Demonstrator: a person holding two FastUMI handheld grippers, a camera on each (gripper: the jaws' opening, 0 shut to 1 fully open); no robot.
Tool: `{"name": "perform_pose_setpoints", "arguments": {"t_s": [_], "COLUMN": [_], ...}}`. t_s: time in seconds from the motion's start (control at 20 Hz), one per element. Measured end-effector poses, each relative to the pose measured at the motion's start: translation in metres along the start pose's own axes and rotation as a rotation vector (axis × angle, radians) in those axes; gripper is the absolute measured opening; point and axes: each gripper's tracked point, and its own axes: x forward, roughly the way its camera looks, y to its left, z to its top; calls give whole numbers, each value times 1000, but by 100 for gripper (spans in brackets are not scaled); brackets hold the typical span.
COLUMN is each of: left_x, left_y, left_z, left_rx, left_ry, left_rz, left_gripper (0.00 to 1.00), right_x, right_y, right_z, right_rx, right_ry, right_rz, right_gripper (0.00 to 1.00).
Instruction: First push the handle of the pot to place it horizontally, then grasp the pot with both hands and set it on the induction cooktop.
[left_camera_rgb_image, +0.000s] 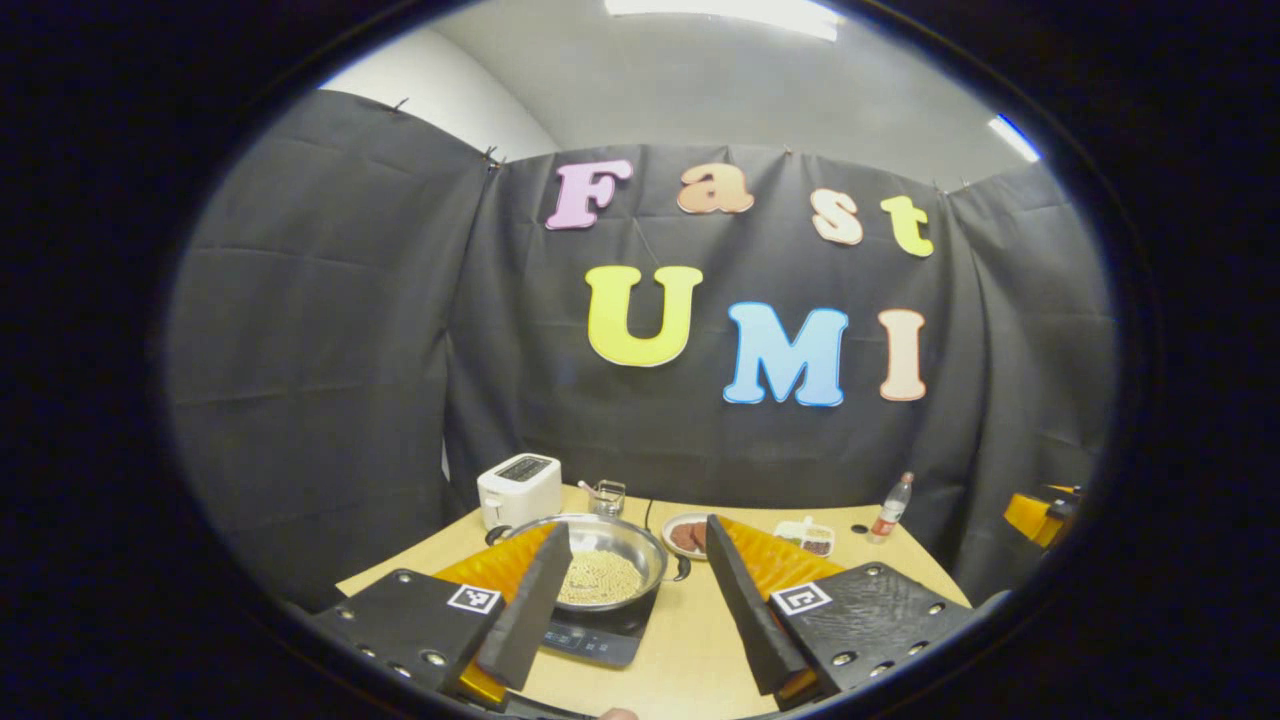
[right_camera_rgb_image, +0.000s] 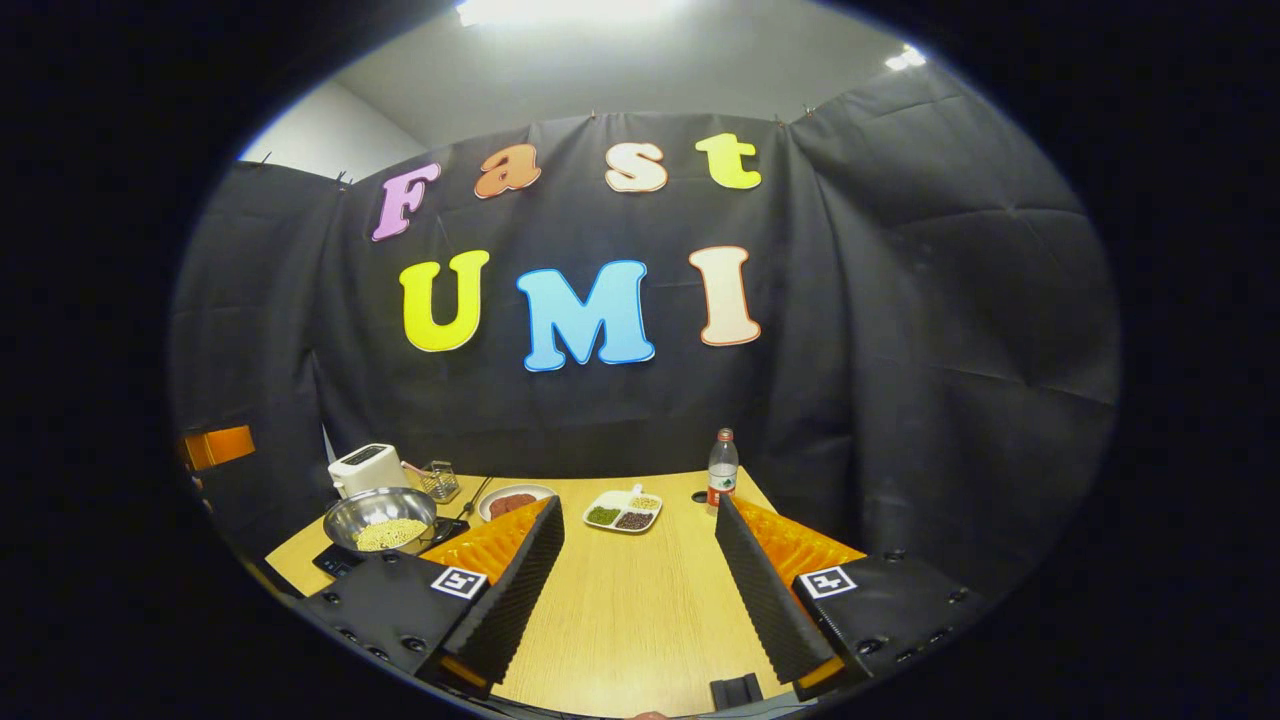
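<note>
A steel pot holding yellow grains sits on the black induction cooktop near the table's left side. One dark handle sticks out on its right. In the right gripper view the same pot rests on the cooktop at the far left. My left gripper hovers open above the table just in front of the pot, with nothing between its fingers. Well to the right of the pot, my right gripper stands open over bare table.
A white toaster and a small glass stand behind the pot. A plate of reddish food, a divided dish and a bottle line the back of the wooden table. Black cloth walls close in.
</note>
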Motion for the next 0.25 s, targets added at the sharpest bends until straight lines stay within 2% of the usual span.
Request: {"name": "perform_pose_setpoints", "arguments": {"t_s": [0.1,0.15,0.25], "left_x": [10,12,9], "left_y": [-4,1,5], "left_z": [2,1,8], "left_rx": [7,13,37], "left_ry": [15,21,7], "left_rz": [-44,-47,-60], "left_gripper": [80,80,80], "right_x": [0,0,2], "right_y": [10,15,21], "right_z": [-3,-4,0], "right_rx": [16,27,34], "right_ry": [13,15,9], "right_rz": [2,4,4], "right_gripper": [95,97,95]}}
